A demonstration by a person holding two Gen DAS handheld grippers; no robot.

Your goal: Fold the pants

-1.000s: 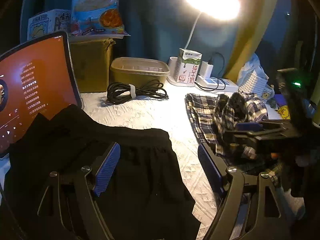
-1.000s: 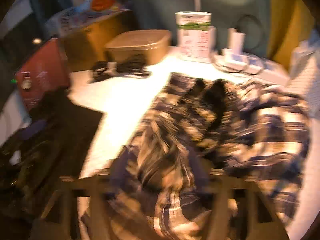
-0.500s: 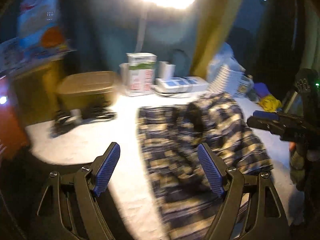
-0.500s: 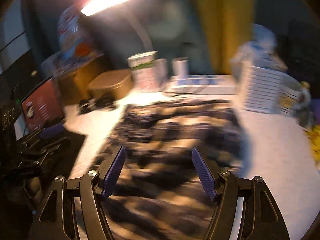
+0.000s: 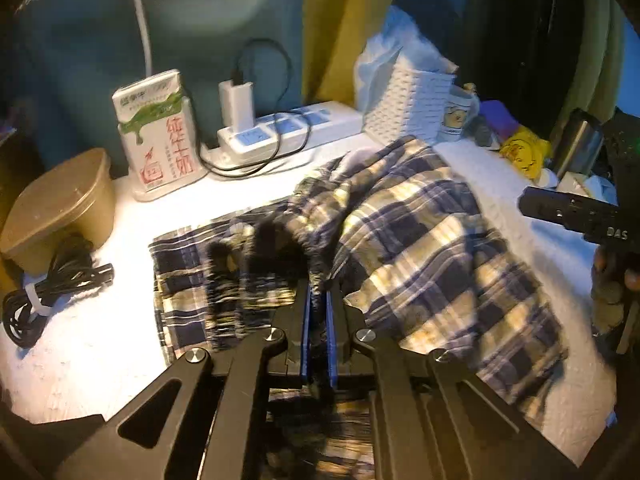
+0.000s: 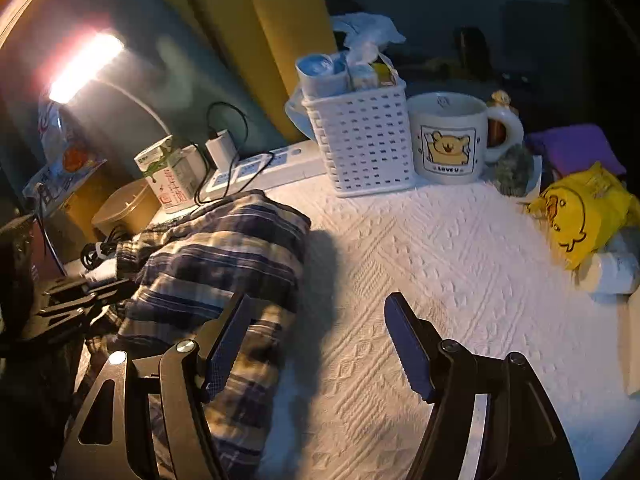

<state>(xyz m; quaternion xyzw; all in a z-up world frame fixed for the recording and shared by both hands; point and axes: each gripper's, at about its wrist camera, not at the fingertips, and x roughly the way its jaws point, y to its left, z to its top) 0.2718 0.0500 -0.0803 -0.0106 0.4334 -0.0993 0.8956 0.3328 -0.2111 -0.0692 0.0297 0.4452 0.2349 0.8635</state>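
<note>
Plaid pants in navy, cream and tan lie bunched on the white textured cloth. My left gripper is shut on a dark edge of the plaid pants near their middle. My right gripper is open and empty; its left finger lies over the right edge of the pants, its right finger over bare cloth. The left gripper also shows at the far left of the right wrist view. The right gripper's body shows at the right edge of the left wrist view.
At the back stand a milk carton, a power strip with charger, a white basket and a bear mug. A tan lidded box and coiled cable are at left. A yellow duck bag is at right.
My left gripper moved right from the black garment to the plaid pants and shut on them. My right gripper let go of the pants, opened and swung right.
</note>
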